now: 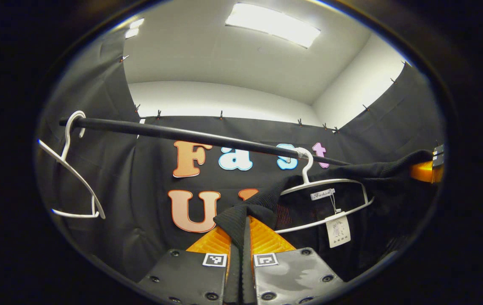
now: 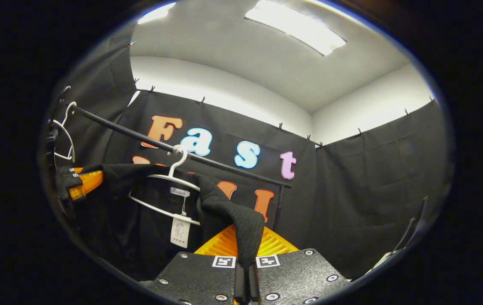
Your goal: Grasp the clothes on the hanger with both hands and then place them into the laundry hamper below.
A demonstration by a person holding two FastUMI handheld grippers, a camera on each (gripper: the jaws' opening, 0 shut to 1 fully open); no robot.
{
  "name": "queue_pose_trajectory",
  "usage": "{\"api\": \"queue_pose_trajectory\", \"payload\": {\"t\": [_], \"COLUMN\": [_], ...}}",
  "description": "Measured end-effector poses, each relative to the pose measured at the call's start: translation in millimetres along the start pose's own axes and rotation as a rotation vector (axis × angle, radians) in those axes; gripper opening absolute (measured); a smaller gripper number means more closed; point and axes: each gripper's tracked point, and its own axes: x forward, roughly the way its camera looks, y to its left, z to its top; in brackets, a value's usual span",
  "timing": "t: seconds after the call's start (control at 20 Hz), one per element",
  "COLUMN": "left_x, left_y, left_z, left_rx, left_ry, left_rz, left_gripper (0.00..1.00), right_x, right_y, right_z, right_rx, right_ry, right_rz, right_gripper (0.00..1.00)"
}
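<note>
Left gripper view, foreground: the left tool [image 1: 241,237] is closed on a fold of the black garment [image 1: 262,203], both fingers pressing the ribbed fabric. Right gripper view, foreground: the right tool [image 2: 246,250] is likewise clamped on another fold of the same garment [image 2: 233,214]. Middle distance: the garment stretches between the two tools and drapes over a white hanger [image 1: 330,199], from which paper tags [image 1: 338,231] dangle. The hanger's hook sits on a black rail [image 1: 190,136]. Farther along the rail, well apart, hangs a bare second white hanger [image 1: 70,169]. Background: ceiling light panels [image 1: 273,23].
</note>
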Motion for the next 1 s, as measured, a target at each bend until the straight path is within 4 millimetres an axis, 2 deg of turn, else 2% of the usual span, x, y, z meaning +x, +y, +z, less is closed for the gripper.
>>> {"api": "queue_pose_trajectory", "payload": {"t": [0.2, 0.25, 0.3, 0.55, 0.6, 0.75, 0.85, 0.9, 1.0], "left_x": [18.6, 21.1, 23.7, 43.7, 45.9, 52.2, 57.5, 57.4, 58.6], "left_y": [-4.4, -3.0, 2.4, 15.9, 17.9, 18.8, 19.4, 18.7, 19.4], "left_z": [-8.9, -7.2, -2.3, 27.7, 31.1, 29.9, 29.7, 30.0, 29.5], "left_rx": [0.059, 0.070, 0.082, 0.092, 0.097, 0.110, 0.117, 0.112, 0.108], "left_ry": [0.029, 0.026, 0.011, -0.068, -0.075, -0.085, -0.083, -0.083, -0.085], "left_rz": [-0.043, -0.049, -0.033, 0.021, 0.027, 0.031, 0.036, 0.035, 0.038], "left_gripper": [0.08, 0.11, 0.08, 0.08, 0.12, 0.08, 0.05, 0.08, 0.06], "right_x": [26.3, 35.0, 46.6, 95.0, 102.2, 126.9, 142.7, 150.7, 167.4], "right_y": [-30.4, -37.1, -41.2, -70.3, -77.0, -80.6, -84.7, -85.9, -82.2], "right_z": [34.5, 41.0, 46.0, 55.5, 54.0, 43.5, 25.4, 13.7, -15.6], "right_rx": [-0.086, -0.095, -0.110, -0.203, -0.204, -0.213, -0.256, -0.262, -0.241], "right_ry": [-0.044, -0.051, -0.060, -0.071, -0.065, -0.059, -0.039, -0.016, 0.035], "right_rz": [-0.054, -0.060, -0.066, -0.114, -0.129, -0.134, -0.136, -0.139, -0.116], "right_gripper": [0.03, 0.03, 0.03, 0.03, 0.03, 0.03, 0.03, 0.03, 0.03]}}
